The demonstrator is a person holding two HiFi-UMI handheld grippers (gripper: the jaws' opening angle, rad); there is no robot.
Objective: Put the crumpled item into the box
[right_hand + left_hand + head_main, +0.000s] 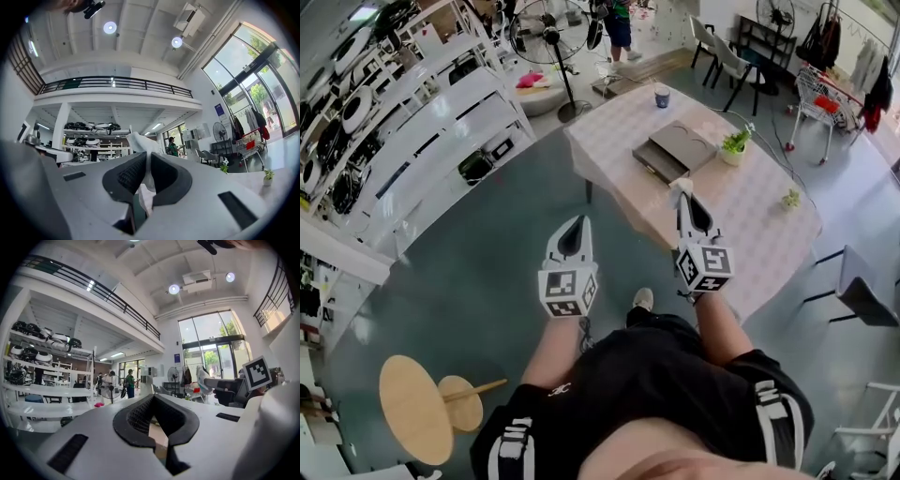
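Observation:
In the head view my right gripper (pixel 684 199) is held over the near edge of the checked table (pixel 750 225), shut on a crumpled white item (pixel 680 186) that sticks out past its tips. The right gripper view shows the same white item (pixel 140 143) pinched between the shut jaws of the right gripper (pixel 147 157). A flat grey-brown box (pixel 675 150) lies on the table beyond it. My left gripper (pixel 575 227) hangs over the floor left of the table, shut and empty. In its own view the left gripper (pixel 152 398) has its pads touching.
A blue cup (pixel 662 96) stands at the table's far end, and a small potted plant (pixel 734 145) is beside the box. White shelves (pixel 441 122) line the left, a standing fan (pixel 548 33) is behind, and a round wooden stool (pixel 417 408) is near my feet.

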